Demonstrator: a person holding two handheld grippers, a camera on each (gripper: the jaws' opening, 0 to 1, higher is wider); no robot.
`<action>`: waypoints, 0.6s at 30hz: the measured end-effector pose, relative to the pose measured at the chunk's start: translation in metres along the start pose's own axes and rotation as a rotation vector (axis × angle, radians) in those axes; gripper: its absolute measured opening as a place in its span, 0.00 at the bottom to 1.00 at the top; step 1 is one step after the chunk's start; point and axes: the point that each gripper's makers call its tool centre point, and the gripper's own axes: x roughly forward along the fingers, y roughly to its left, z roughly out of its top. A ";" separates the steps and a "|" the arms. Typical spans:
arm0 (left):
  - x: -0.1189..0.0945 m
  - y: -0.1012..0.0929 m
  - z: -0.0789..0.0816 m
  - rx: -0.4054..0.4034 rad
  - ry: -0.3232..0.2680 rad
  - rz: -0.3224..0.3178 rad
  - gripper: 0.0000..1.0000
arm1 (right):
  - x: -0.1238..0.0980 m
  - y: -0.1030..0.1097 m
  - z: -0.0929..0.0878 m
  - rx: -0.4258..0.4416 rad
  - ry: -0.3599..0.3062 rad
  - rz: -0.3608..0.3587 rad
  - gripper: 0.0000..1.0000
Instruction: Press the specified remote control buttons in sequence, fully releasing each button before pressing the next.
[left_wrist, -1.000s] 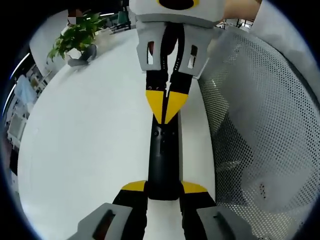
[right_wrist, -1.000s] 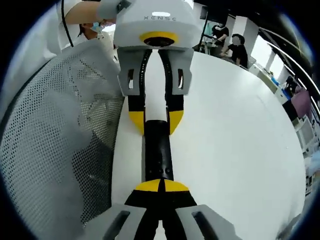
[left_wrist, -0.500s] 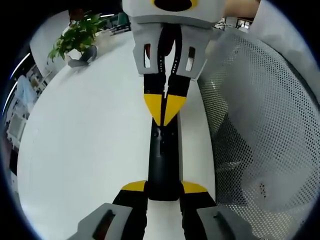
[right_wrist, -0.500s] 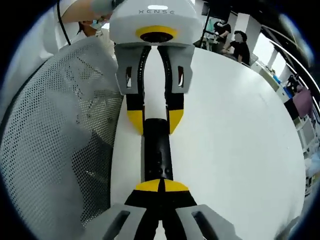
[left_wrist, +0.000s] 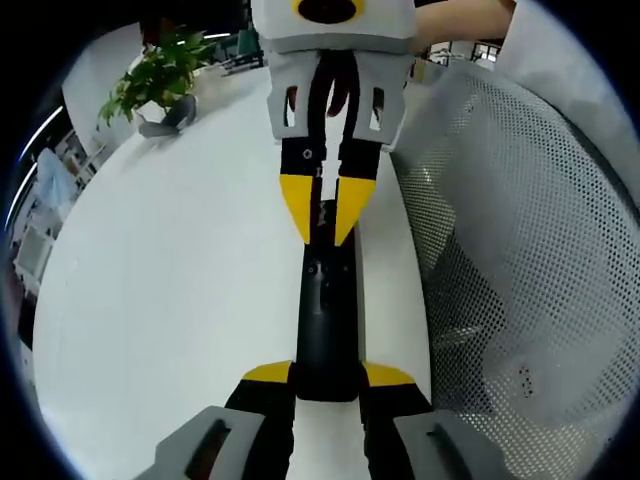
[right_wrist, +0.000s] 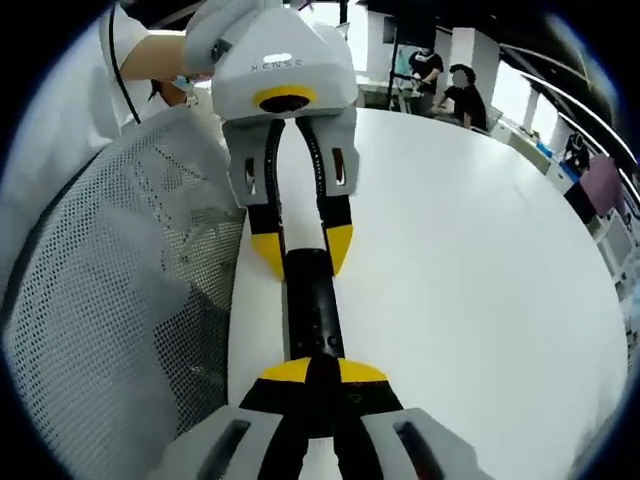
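Note:
A slim black remote (left_wrist: 325, 320) lies lengthwise on the white table (left_wrist: 170, 300), close to the table's edge. My left gripper (left_wrist: 327, 378) is shut on its near end, one yellow pad at each side. My right gripper (left_wrist: 322, 225) comes in from the top of the left gripper view. Its yellow tips stand over the remote's far button end, a narrow gap between them. In the right gripper view the remote (right_wrist: 312, 315) runs from my right gripper (right_wrist: 323, 372) up to the left gripper (right_wrist: 303, 255), which clamps the other end.
A white perforated mesh chair back (left_wrist: 510, 260) stands right beside the table edge, also in the right gripper view (right_wrist: 120, 300). A potted plant (left_wrist: 150, 75) sits at the table's far side. Two people (right_wrist: 465, 90) sit beyond the table. A wide stretch of tabletop (right_wrist: 480, 280) is bare.
My right gripper's tips were pressed together in a point on the remote; now they stand slightly apart and sit a little farther along it. The left gripper's hold is unchanged.

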 end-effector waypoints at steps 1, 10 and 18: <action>0.000 0.000 0.000 0.000 0.001 0.000 0.24 | 0.002 0.000 0.000 0.005 0.000 0.004 0.08; 0.000 0.000 0.000 -0.001 0.001 0.001 0.24 | 0.003 0.002 -0.001 -0.039 0.042 0.026 0.08; 0.000 0.000 0.000 -0.002 0.001 0.002 0.24 | 0.004 0.003 -0.002 -0.063 0.058 0.036 0.08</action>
